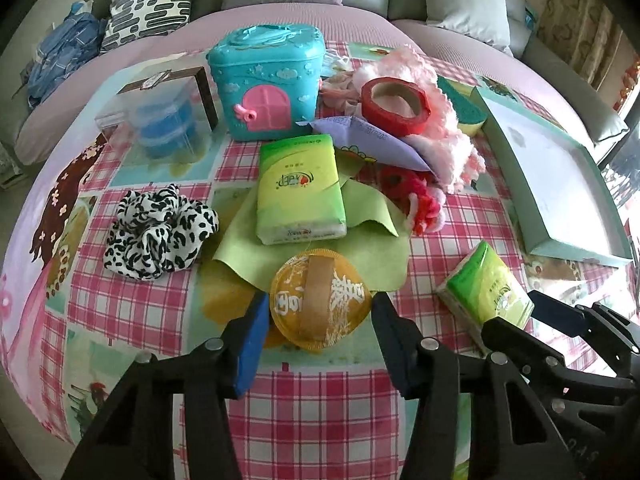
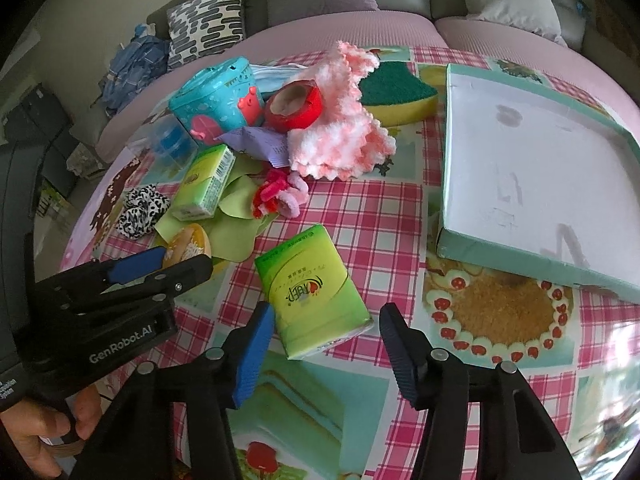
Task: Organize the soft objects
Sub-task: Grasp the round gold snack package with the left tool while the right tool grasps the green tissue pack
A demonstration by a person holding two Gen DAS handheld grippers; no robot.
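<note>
A round orange puff (image 1: 318, 304) lies on the checked tablecloth between the open fingers of my left gripper (image 1: 320, 320). My right gripper (image 2: 326, 332) is open around the near end of a green tissue pack (image 2: 312, 296), which also shows in the left wrist view (image 1: 486, 292). A second green tissue pack (image 1: 300, 188) lies on a green cloth (image 1: 372, 248). A black-and-white scrunchie (image 1: 158, 232), a red and pink scrunchie (image 1: 420, 204) and a pink fluffy cloth (image 2: 340, 128) lie nearby.
A shallow white tray with a teal rim (image 2: 540, 168) stands at the right. A teal toy box (image 1: 266, 84), a clear box with blue containers (image 1: 160, 120), a red tape roll (image 1: 394, 104) and a green-yellow sponge (image 2: 396, 96) stand at the back. A sofa with cushions lies beyond.
</note>
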